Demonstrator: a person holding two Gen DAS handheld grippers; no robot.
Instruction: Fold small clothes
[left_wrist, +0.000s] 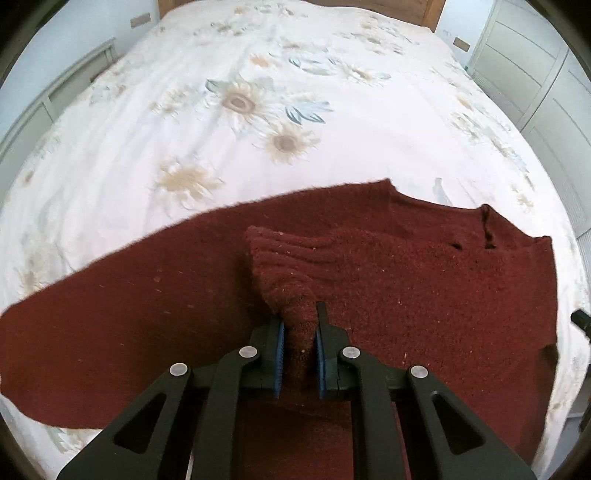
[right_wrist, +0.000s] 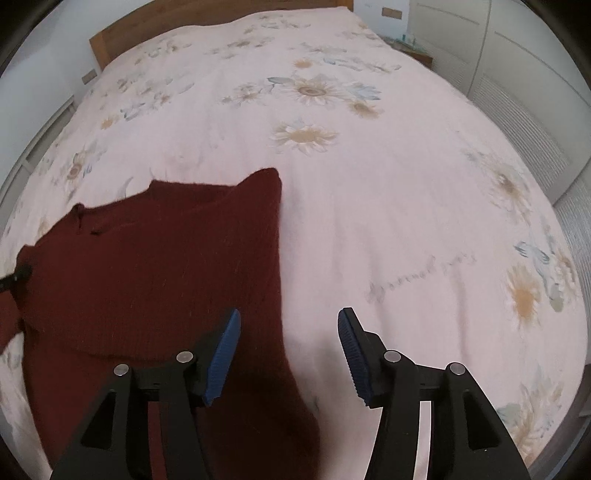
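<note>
A dark red knitted sweater (left_wrist: 424, 295) lies spread on the flowered bedspread (left_wrist: 258, 129). My left gripper (left_wrist: 299, 332) is shut on the ribbed cuff of a sleeve (left_wrist: 280, 266), which rises off the sweater's body into the blue pads. In the right wrist view the same sweater (right_wrist: 147, 266) lies at the left, its right edge folded over. My right gripper (right_wrist: 290, 332) stands open above that edge, nothing between its fingers; the left finger hangs over the red knit, the right over bare bedspread (right_wrist: 406, 240).
A wooden headboard (right_wrist: 192, 18) closes the far end of the bed. White wardrobe doors (left_wrist: 535, 74) stand along the right side, a pale panelled wall (left_wrist: 55, 92) along the left. The other gripper's black tip (right_wrist: 14, 280) shows at the sweater's left edge.
</note>
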